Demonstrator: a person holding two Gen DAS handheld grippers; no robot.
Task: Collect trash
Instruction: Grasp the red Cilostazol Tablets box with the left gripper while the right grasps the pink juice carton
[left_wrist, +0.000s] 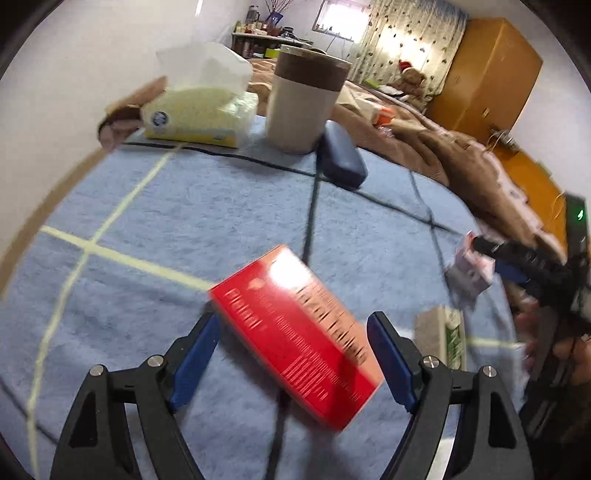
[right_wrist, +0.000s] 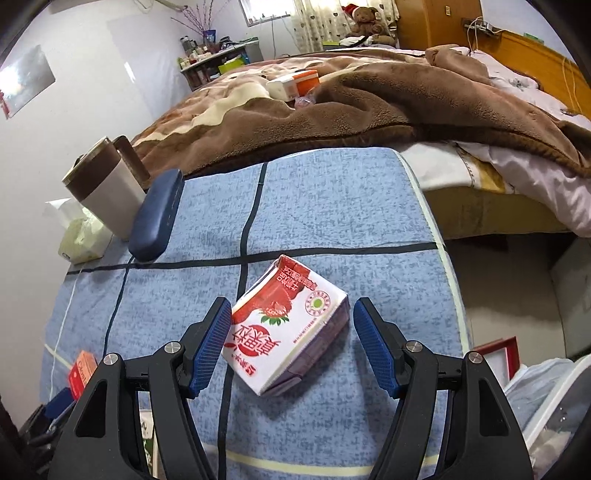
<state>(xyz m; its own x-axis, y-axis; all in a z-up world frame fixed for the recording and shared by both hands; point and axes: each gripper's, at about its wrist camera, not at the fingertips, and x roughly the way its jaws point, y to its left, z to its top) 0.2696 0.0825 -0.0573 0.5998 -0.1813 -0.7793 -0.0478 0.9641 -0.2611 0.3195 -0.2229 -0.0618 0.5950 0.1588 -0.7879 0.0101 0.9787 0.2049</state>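
Observation:
A red box (left_wrist: 299, 332) lies on the blue checked cloth (left_wrist: 184, 206), between the wide-open fingers of my left gripper (left_wrist: 295, 354); neither pad touches it. A white and red strawberry milk carton (right_wrist: 288, 325) lies on the cloth (right_wrist: 332, 206) between the open fingers of my right gripper (right_wrist: 291, 343), its left edge close to the left pad. The carton (left_wrist: 471, 269) and right gripper also show at the right of the left wrist view. A small green and white box (left_wrist: 443, 336) lies near it. The red box's end (right_wrist: 83, 373) shows low left in the right wrist view.
A tissue pack (left_wrist: 199, 114), a brown-and-white lidded mug (left_wrist: 303, 103) and a dark blue case (left_wrist: 341, 155) stand at the far side. A bed with a brown blanket (right_wrist: 369, 99) lies beyond. A bin with a clear bag (right_wrist: 554, 398) is at the lower right.

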